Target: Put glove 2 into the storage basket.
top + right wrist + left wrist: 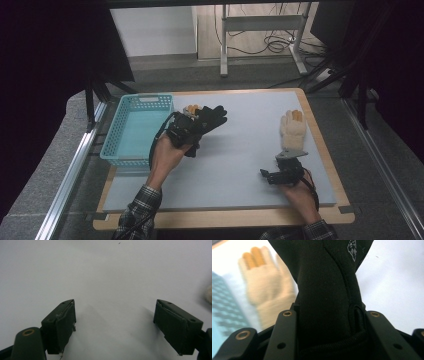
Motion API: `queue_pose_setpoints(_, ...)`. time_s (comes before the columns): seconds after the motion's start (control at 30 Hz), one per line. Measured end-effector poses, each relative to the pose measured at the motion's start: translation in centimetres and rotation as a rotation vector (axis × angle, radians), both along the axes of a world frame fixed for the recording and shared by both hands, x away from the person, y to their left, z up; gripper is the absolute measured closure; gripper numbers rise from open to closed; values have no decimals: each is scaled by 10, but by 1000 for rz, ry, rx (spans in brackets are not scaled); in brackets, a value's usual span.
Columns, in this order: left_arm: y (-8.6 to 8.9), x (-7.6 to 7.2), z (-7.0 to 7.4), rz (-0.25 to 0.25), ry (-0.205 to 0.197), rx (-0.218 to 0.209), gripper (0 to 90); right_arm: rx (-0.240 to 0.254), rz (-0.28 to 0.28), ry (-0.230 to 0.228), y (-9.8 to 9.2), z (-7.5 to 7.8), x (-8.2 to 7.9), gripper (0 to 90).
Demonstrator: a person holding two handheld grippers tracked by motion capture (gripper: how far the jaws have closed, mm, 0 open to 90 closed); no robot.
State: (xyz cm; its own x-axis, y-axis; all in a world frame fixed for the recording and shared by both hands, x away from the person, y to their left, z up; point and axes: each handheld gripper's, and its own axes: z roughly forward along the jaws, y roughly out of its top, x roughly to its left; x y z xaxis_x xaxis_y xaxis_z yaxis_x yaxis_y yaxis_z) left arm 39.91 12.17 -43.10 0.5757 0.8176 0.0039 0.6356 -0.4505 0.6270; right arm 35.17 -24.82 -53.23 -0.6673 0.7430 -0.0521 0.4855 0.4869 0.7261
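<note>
Left gripper (192, 129) pinches black glove (327, 290) just right of turquoise basket (134, 125); cream glove (292, 131) lies far right of basket; right gripper (115, 325) jaws spread, empty.

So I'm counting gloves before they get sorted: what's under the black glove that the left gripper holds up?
A cream glove with orange fingertips lies on the mat beneath the black glove, beside the blue basket. The black glove and the left gripper cover most of it in the high view.
</note>
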Motion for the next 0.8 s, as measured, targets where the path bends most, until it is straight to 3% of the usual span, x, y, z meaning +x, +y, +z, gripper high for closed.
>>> queue_pose_setpoints(0.37, 40, 13, 15, 105, -31, 6, 616, 0, 0, 0, 0, 0, 0, 176)
queue_pose_setpoints(0.63, 69, 19, 17, 186, -38, 33, 612, 0, 0, 0, 0, 0, 0, 176)
queue_pose_setpoints(0.8, 97, 21, 16, 256, -38, 40, 611, 0, 0, -1, 0, 0, 0, 176)
